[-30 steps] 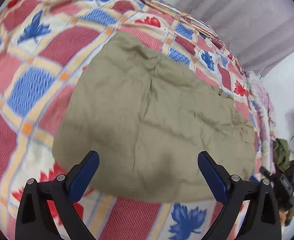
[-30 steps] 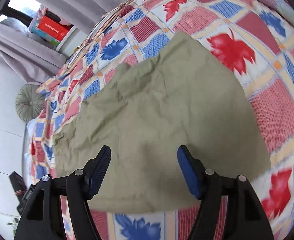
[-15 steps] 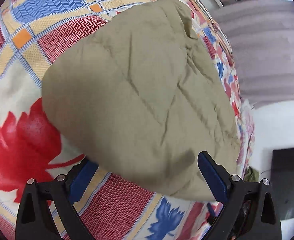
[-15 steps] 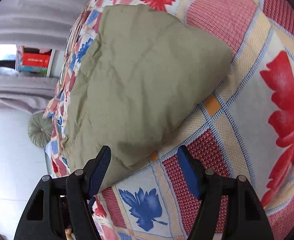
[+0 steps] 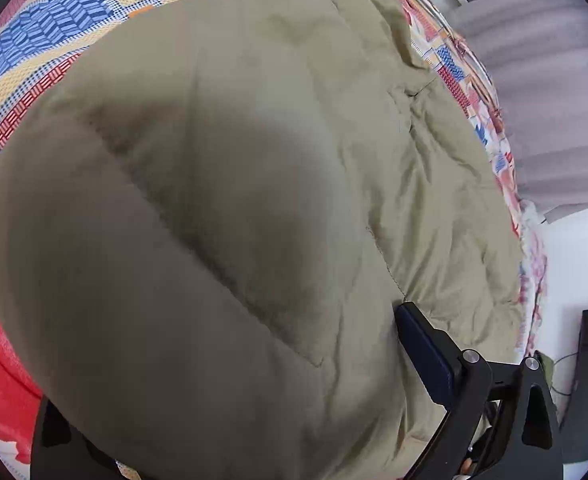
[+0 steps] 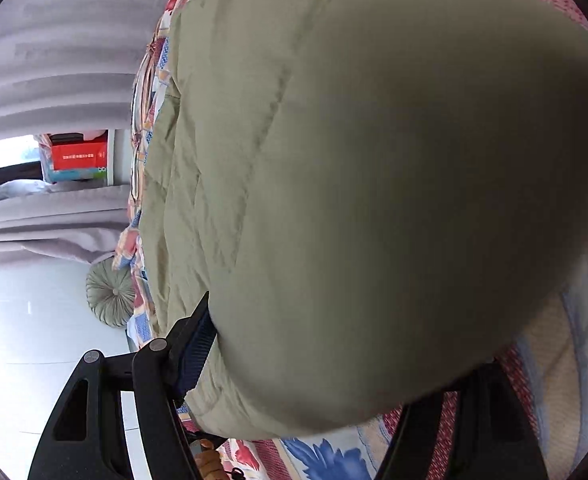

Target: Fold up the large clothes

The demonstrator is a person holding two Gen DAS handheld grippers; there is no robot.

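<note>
Bed with patchwork bedspread (image 5: 34, 40), red and blue leaf print, visible at the frame edges of both wrist views. Olive-green garment (image 5: 254, 200) lies on it, filling each frame centre. Left tool (image 5: 230, 396): fingers spread wide, cloth draped between them, hiding the left finger; not clenched. Right tool (image 6: 333, 364): likewise spread, garment bulging over its right finger. Beyond: round cushion (image 6: 110, 292), grey curtain (image 6: 54, 60), red box (image 6: 78, 155) at left.

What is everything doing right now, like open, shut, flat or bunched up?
olive garment: lying creased on the bedspread, near edge between both grippers' fingers.
left gripper: open, astride the garment's edge.
right gripper: open, astride the garment's edge.
bedspread: spread under the garment.
</note>
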